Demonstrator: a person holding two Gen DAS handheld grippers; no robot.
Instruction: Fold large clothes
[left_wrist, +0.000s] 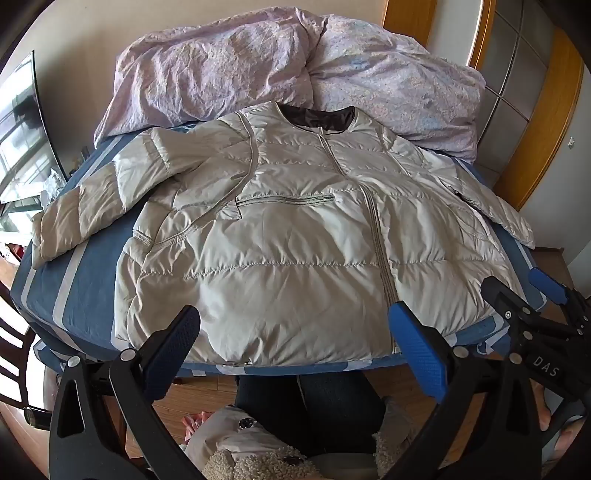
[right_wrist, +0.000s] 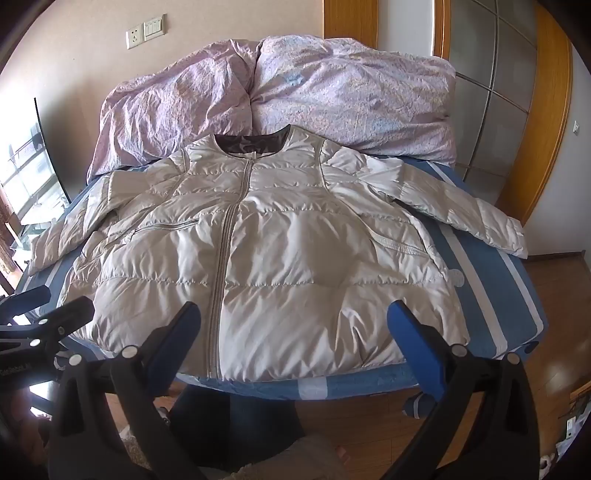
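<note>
A pale grey quilted puffer jacket (left_wrist: 280, 236) lies front up and zipped on the bed, collar far, hem near, both sleeves spread out sideways. It also shows in the right wrist view (right_wrist: 266, 258). My left gripper (left_wrist: 295, 332) is open and empty, held just above the hem's near edge. My right gripper (right_wrist: 295, 325) is open and empty, also over the hem, right of the zip. The right gripper also shows at the right edge of the left wrist view (left_wrist: 546, 306). The left gripper shows at the left edge of the right wrist view (right_wrist: 55, 314).
The bed has a blue sheet with pale stripes (right_wrist: 491, 295). A crumpled lilac duvet (right_wrist: 280, 96) is piled at the bed's far end behind the collar. A wooden wardrobe (right_wrist: 517, 110) stands to the right. The person's legs (left_wrist: 306, 402) are at the bed's near edge.
</note>
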